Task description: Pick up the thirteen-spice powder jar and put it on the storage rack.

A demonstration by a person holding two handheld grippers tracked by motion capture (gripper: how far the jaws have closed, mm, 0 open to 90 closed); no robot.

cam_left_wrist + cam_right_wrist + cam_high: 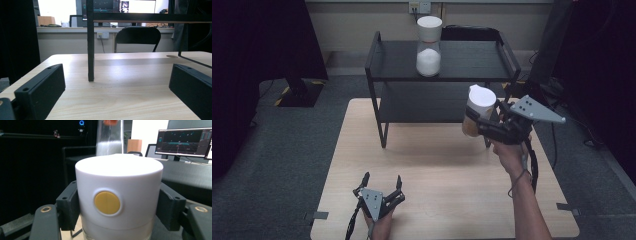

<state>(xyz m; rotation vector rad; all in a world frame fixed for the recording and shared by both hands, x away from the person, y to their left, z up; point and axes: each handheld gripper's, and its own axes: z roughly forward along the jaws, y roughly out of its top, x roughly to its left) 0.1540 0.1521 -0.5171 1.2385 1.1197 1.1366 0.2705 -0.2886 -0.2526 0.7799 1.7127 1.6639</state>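
Note:
My right gripper is shut on a jar with a white lid, held in the air by the black shelf's right front leg. In the right gripper view the white lid with a yellow button sits between both jaws. A second jar with a white lid and white powder stands on the shelf top; its glass body shows behind the held lid. My left gripper rests open near the table's front edge. Nothing lies between its pads.
The wooden table carries the two-tier black shelf at its far side. The shelf's front leg stands ahead of the left gripper. A black chair is behind the table. Monitors stand on a far desk.

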